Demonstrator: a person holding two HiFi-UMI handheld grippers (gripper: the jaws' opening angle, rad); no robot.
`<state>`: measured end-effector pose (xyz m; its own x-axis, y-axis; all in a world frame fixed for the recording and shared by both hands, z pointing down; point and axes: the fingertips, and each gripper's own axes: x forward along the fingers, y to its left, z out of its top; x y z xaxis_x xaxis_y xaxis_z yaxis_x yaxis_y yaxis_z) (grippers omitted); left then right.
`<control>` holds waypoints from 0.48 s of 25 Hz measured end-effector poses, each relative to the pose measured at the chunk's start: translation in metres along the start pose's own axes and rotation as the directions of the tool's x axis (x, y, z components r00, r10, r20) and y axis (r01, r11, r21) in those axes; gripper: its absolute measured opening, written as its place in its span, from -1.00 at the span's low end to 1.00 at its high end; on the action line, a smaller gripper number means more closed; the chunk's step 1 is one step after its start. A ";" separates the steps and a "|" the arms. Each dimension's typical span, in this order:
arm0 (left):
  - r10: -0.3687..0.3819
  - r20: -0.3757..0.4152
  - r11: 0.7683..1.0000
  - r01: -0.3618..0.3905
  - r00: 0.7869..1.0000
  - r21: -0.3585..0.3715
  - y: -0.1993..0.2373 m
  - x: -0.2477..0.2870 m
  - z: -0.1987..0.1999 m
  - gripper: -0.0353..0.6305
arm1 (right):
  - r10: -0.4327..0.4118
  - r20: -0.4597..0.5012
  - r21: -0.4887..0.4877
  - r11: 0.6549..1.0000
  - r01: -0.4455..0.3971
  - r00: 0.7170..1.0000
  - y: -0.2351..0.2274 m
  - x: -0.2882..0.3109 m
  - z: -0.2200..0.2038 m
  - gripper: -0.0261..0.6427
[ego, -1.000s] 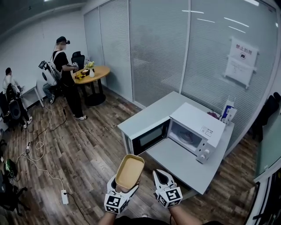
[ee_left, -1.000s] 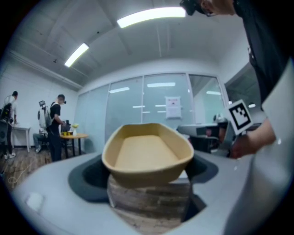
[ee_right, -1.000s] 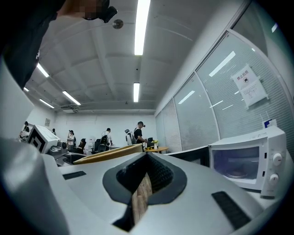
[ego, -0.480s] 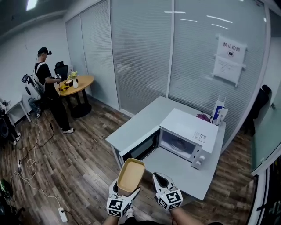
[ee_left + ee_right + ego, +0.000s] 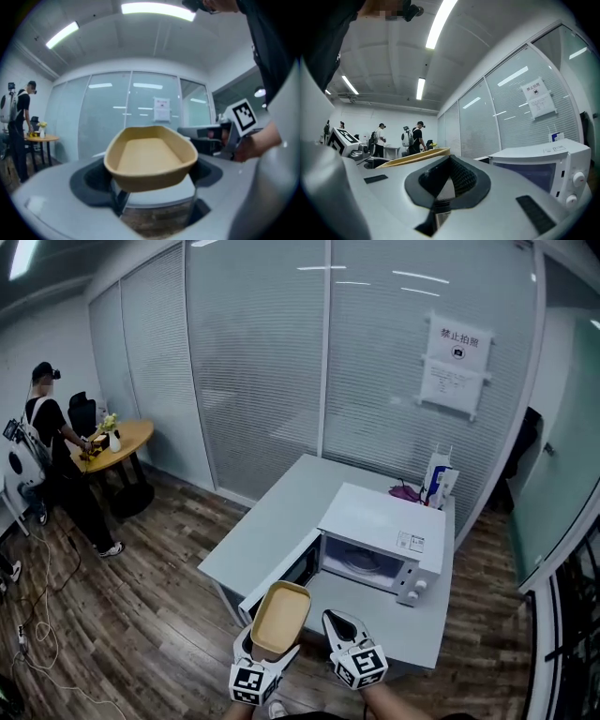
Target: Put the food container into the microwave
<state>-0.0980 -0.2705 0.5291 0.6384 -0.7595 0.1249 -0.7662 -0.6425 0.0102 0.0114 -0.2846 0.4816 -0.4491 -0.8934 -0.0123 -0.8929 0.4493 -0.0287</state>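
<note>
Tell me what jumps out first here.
A tan container sits clamped in the left hand-held gripper, bottom centre of the head view. Just beyond it, a white microwave stands on a grey table with its door swung open. The right hand-held gripper is shut and empty alongside.

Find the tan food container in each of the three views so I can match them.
Head view: food container at bottom centre, held by the left gripper.
Left gripper view: dead centre, between the jaws.
Right gripper view: only its rim shows, left of centre.
Shared landmark: the paper notice on the glass wall.
</note>
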 end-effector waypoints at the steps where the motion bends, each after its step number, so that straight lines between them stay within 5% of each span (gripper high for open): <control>1: -0.019 -0.003 1.000 0.019 1.000 0.004 0.003 0.005 0.000 0.59 | -0.020 -0.002 0.003 1.000 0.020 1.000 -0.002 0.004 -0.001 -0.90; 12: -0.222 -0.016 0.975 0.222 0.975 0.018 0.007 0.050 -0.008 0.59 | -0.217 -0.028 -0.013 0.976 0.216 0.976 -0.027 0.016 -0.008 -0.90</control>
<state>-0.0721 -0.3121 0.5436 0.7915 -0.5960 0.1354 -0.6037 -0.7970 0.0203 0.0283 -0.3114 0.4903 -0.2455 -0.9691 0.0221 -0.9693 0.2452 -0.0178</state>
